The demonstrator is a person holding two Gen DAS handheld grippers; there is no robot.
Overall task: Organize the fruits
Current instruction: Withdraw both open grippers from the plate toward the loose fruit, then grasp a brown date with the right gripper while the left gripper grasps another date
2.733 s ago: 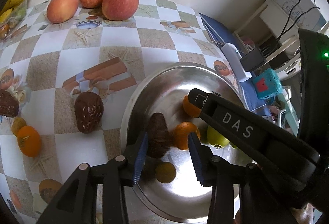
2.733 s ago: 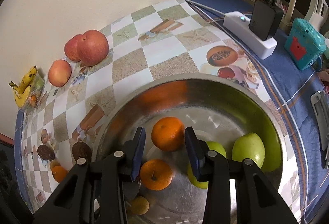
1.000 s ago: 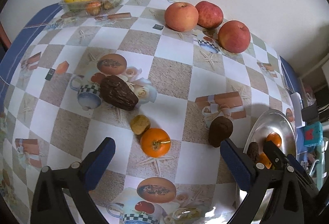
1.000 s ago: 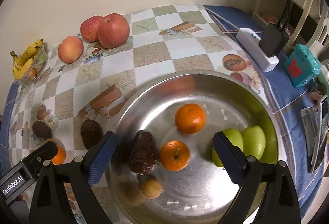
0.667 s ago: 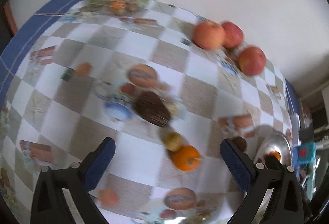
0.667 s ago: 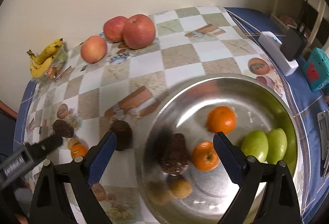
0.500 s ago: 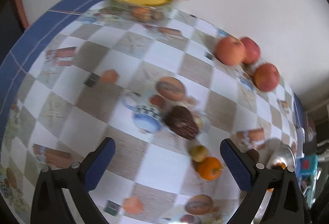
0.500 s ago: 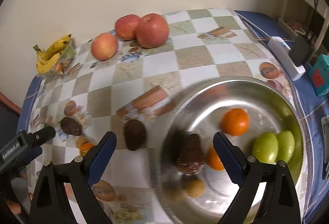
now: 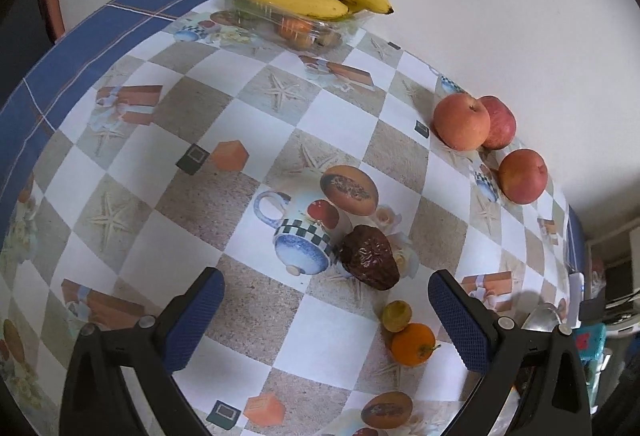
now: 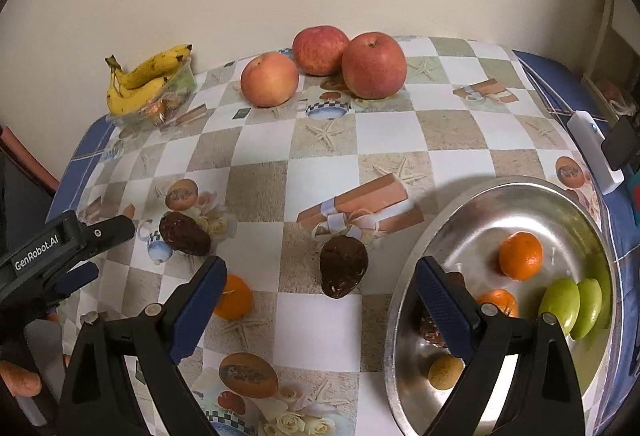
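Both grippers wide open, empty.
Left gripper (image 9: 326, 320) and right gripper (image 10: 320, 300) hover, angled down; left one low at right view's left edge.

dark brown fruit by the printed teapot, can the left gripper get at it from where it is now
Probably yes. The left gripper is wide open with the dark brown fruit lying just ahead between its fingers, nothing over it. The small yellow fruit sits close beside it but apart.
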